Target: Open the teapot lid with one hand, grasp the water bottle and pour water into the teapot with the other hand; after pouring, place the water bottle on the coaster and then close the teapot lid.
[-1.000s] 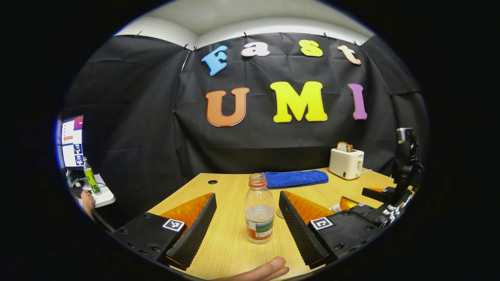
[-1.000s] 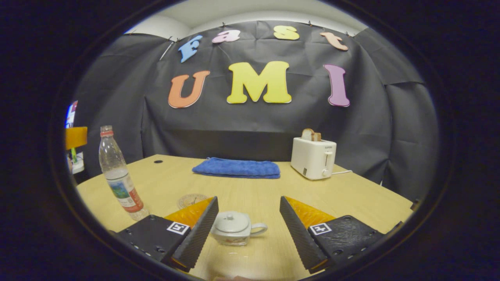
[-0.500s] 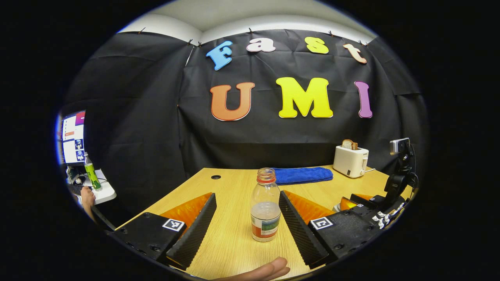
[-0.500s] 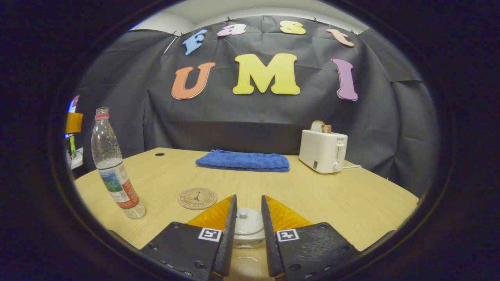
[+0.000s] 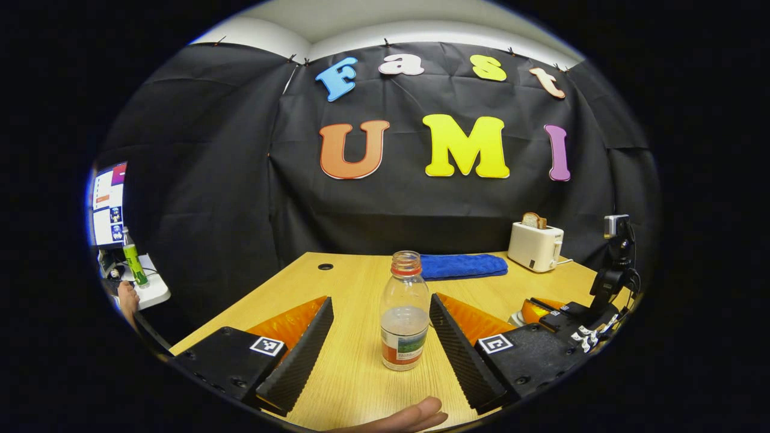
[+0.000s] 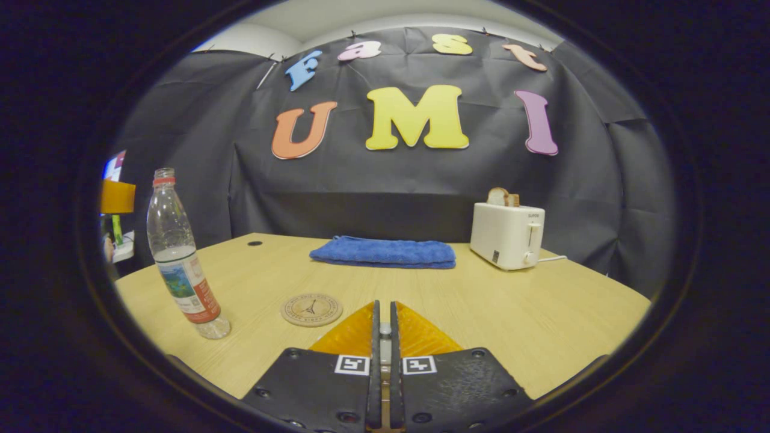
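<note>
Closure of the right gripper (image 6: 381, 355) is the change of the last second: its fingers, wide apart around the teapot a second ago, now stand almost together, pinched on the small lid knob (image 6: 381, 329) that shows in the narrow slit between them. The teapot body lies hidden beneath the gripper in the right gripper view. This suggests the lid grasp is made and the lift can follow; the lid does not yet appear raised.

The left gripper (image 5: 380, 343) has its fingers wide apart, with the water bottle (image 5: 404, 313) upright on the surface (image 5: 349, 385) between them, a little nearer the right-hand finger and touching neither. The bottle is uncapped and partly filled. It sits closer between the fingers than a second ago, so the approach looks nearly complete.

From the right gripper view the coaster (image 6: 311, 309) lies flat on the surface, between the bottle (image 6: 179, 258) and the right gripper. A blue towel (image 6: 384, 252) and a toaster (image 6: 506, 234) stand well behind.
</note>
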{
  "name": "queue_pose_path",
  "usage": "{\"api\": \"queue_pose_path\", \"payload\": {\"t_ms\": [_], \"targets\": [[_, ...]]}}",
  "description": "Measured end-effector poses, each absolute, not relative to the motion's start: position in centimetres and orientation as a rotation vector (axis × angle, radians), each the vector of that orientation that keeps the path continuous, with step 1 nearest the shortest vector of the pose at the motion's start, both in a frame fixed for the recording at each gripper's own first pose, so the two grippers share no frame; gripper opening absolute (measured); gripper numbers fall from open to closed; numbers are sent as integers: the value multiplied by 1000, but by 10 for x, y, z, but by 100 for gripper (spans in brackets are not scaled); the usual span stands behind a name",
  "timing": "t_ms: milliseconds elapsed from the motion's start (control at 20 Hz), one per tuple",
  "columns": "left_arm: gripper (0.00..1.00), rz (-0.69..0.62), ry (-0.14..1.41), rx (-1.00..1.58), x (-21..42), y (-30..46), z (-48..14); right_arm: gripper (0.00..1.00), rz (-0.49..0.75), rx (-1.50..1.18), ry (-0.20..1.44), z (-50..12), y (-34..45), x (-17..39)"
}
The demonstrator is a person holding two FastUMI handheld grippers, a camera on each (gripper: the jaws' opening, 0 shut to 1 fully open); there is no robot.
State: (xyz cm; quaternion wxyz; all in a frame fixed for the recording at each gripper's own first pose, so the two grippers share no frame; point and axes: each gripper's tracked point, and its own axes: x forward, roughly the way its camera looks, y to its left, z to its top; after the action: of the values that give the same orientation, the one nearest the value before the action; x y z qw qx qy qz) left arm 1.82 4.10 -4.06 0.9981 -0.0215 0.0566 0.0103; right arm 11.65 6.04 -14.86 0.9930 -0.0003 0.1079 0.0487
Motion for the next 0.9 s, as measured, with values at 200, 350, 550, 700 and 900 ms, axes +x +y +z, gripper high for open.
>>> {"api": "queue_pose_path", "payload": {"t_ms": [200,350,550,700,900], "targets": [[100,-24,124,-45,23,36,-51,0,95,33,224,-147,60,115],[100,-67,130,-81,28,30,-58,0,113,48,184,-132,62,112],[100,-122,148,-97,36,19,-72,0,130,56,172,-126,62,109],[100,-119,143,-73,46,17,-83,0,129,66,180,-128,57,104],[100,-152,109,-76,58,8,-98,0,113,80,180,-133,45,96]]}}
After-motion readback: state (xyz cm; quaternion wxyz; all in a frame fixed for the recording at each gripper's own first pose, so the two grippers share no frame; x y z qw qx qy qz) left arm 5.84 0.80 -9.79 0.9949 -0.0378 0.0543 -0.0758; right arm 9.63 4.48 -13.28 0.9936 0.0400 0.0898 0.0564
